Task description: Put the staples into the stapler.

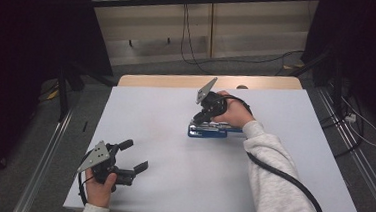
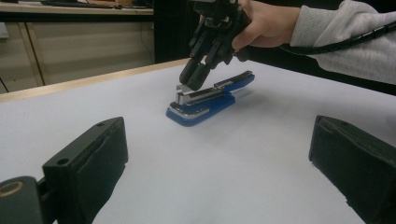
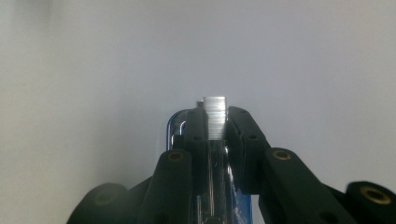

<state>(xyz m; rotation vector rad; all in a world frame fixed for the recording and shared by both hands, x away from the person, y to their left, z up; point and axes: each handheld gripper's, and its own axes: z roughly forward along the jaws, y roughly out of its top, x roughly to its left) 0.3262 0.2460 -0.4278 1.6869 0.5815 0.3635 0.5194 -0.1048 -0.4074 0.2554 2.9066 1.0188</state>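
Blue stapler (image 1: pixel 209 131) (lying flat), right hand-held gripper (image 1: pixel 198 118) clamping it, white table (image 1: pixel 170 185)

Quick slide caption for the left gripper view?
Right tool closed on a staple strip atop the blue stapler; left tool's open jaws frame the foreground.

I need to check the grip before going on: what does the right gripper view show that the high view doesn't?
Right gripper view alone: a strip of staples pinched between the right gripper fingers.
High view alone: the left gripper, open and apart on the white table, and the person's sleeve.
Both: the blue stapler under the right gripper.
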